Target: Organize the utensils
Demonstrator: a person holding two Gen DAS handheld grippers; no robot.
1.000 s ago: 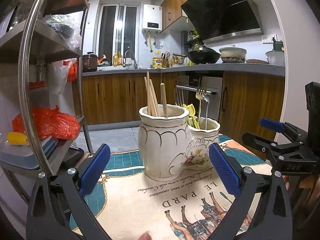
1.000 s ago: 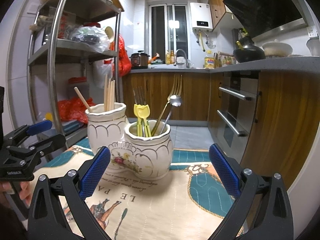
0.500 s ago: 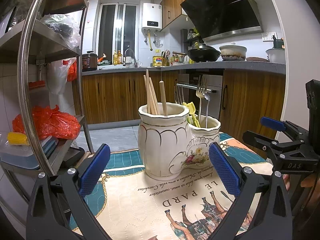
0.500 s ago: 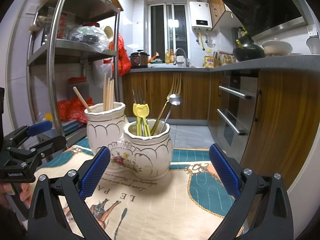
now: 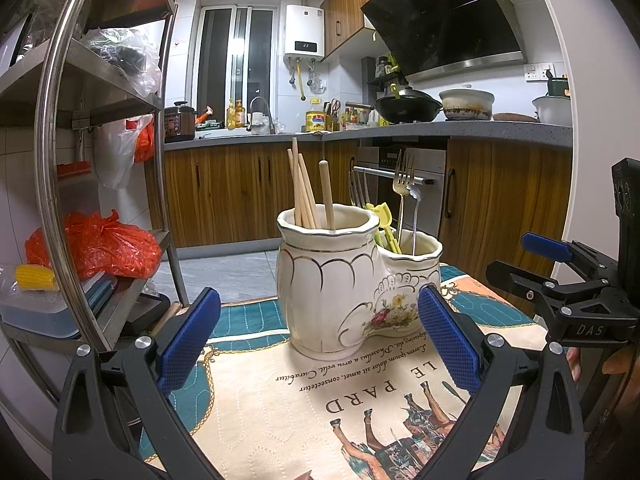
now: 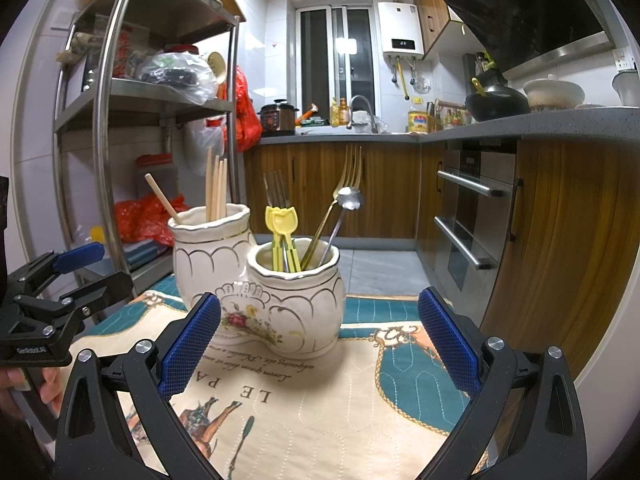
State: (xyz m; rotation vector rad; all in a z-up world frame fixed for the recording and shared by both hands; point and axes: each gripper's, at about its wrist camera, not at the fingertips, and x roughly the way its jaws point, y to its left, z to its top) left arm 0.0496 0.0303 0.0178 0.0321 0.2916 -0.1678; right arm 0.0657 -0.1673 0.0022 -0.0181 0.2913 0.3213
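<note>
A white ceramic double-pot utensil holder [image 5: 344, 284] [image 6: 260, 288] stands on a printed cloth. Its taller pot holds wooden chopsticks [image 5: 302, 188] [image 6: 216, 188]. The lower pot holds forks [image 6: 352, 168], a spoon [image 6: 348, 200] and yellow plastic pieces [image 6: 282, 224]. My left gripper [image 5: 318, 344] is open, facing the holder from a short distance, nothing between its blue pads. My right gripper [image 6: 318, 344] is also open and empty, facing the holder from the other side. Each gripper shows at the edge of the other's view, the right gripper [image 5: 560, 280] and the left gripper [image 6: 60, 284].
The cloth [image 5: 280, 412] covers a small table. A steel shelf rack [image 5: 52, 168] with bags and boxes stands close on the left. Kitchen cabinets, an oven [image 6: 472, 216] and a counter with pots lie beyond. A hand [image 6: 24, 392] holds the left gripper.
Both grippers have lowered very slightly; the holder sits a little higher in both views. Nothing was grasped or released.
</note>
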